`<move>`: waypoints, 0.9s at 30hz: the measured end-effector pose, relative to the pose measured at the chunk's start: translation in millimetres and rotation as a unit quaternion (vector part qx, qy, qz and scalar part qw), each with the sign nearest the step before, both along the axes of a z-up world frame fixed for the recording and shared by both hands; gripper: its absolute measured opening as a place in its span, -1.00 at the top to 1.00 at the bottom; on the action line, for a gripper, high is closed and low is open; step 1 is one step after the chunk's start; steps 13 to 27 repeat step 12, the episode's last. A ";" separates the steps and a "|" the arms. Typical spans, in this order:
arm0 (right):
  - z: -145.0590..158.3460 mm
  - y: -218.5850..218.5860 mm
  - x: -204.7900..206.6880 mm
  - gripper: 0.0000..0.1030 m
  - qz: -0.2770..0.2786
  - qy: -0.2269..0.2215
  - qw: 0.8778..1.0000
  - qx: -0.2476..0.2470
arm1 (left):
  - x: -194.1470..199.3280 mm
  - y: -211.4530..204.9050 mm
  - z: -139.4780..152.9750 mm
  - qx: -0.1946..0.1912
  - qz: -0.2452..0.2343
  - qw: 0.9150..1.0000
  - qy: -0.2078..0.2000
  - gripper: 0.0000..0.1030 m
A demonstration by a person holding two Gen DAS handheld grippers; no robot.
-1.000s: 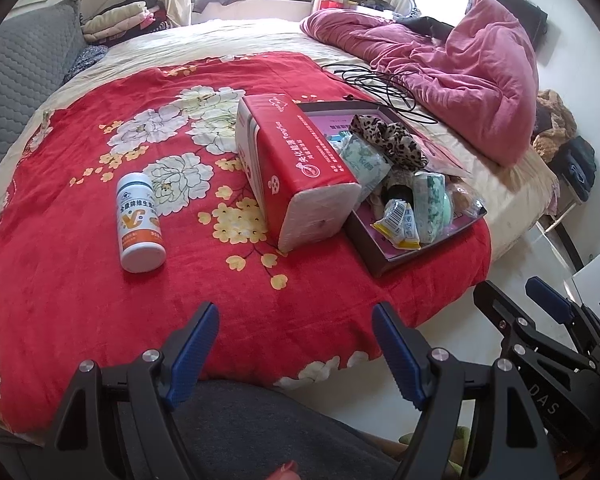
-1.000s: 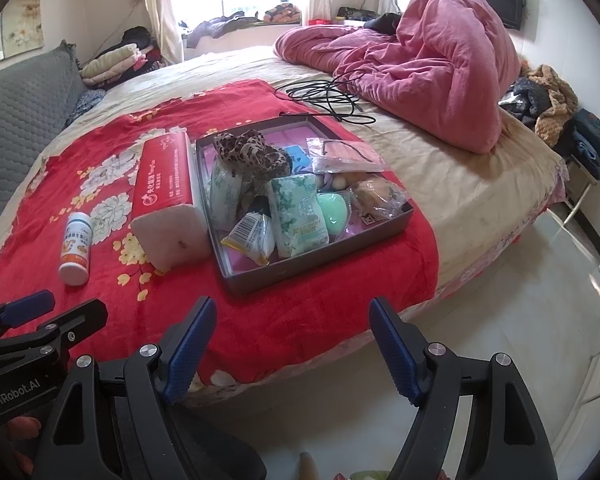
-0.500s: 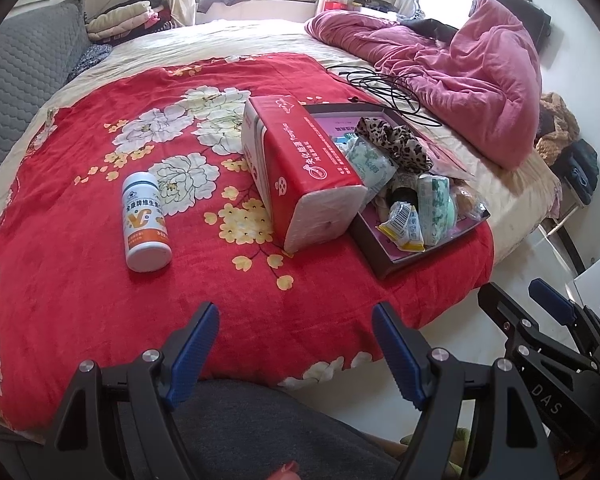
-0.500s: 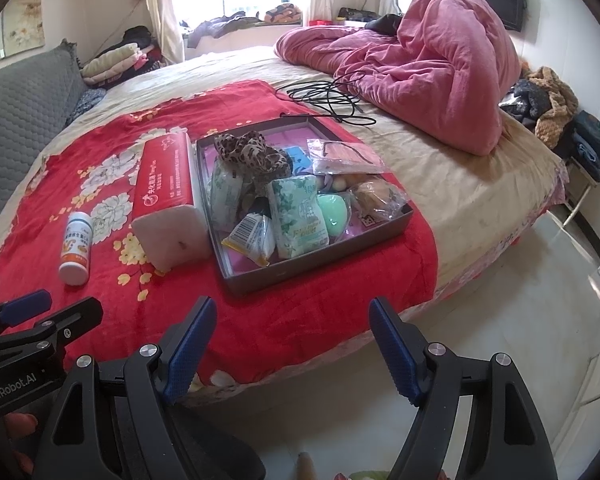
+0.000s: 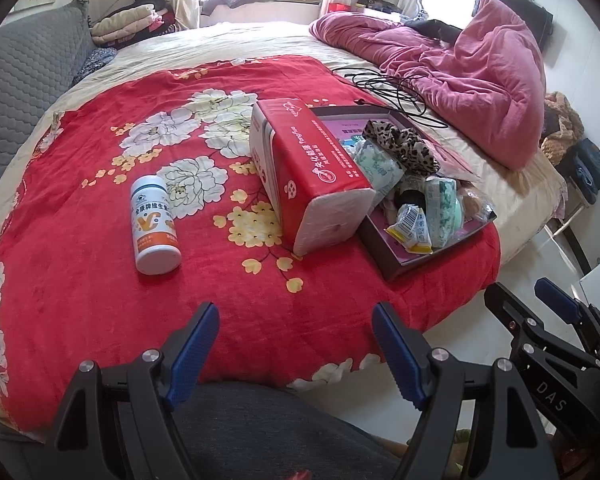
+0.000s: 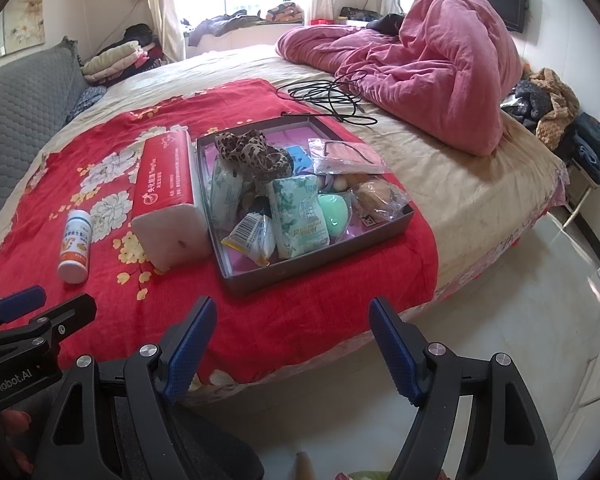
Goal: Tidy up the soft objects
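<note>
A dark tray (image 6: 320, 258) sits on the red floral blanket (image 5: 100, 280), near the bed's front edge. In it lie a leopard-print scrunchie (image 6: 252, 152), green-white tissue packets (image 6: 300, 216), a green egg-shaped sponge (image 6: 336, 212), a yellow sachet (image 6: 252, 238) and clear plastic bags (image 6: 348, 156). A red tissue pack (image 5: 304, 176) leans against the tray's left wall. A white bottle (image 5: 154, 224) lies further left. My left gripper (image 5: 296, 332) hangs open over the blanket's edge, nothing between its fingers. My right gripper (image 6: 292, 320) is open too, short of the tray.
A crumpled pink duvet (image 6: 440, 68) and a coiled black cable (image 6: 332, 96) lie behind the tray. A grey quilted headboard (image 5: 16, 92) runs along the left. Clothes pile at the far right (image 6: 552, 108). A grey-trousered leg (image 5: 268, 432) is below the left gripper; pale floor (image 6: 500, 300) right.
</note>
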State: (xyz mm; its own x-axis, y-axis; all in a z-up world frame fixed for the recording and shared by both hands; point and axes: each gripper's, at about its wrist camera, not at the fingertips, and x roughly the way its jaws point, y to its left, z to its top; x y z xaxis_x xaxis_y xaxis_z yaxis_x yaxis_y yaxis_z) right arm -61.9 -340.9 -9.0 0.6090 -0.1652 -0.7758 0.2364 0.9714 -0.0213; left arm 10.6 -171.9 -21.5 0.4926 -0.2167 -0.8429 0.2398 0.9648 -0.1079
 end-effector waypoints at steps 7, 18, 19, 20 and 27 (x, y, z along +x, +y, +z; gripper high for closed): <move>-1.1 5.3 3.6 -0.54 0.009 0.001 1.000 -0.005 | 0.8 3.6 0.9 -0.002 0.000 1.000 -0.002 -0.51; 1.5 14.0 5.8 -0.54 0.022 -0.004 1.000 -0.018 | 3.4 15.5 0.7 -0.010 0.013 1.000 0.003 -0.51; 1.5 14.0 5.8 -0.54 0.022 -0.004 1.000 -0.018 | 3.4 15.5 0.7 -0.010 0.013 1.000 0.003 -0.51; 1.5 14.0 5.8 -0.54 0.022 -0.004 1.000 -0.018 | 3.4 15.5 0.7 -0.010 0.013 1.000 0.003 -0.51; 1.5 14.0 5.8 -0.54 0.022 -0.004 1.000 -0.018 | 3.4 15.5 0.7 -0.010 0.013 1.000 0.003 -0.51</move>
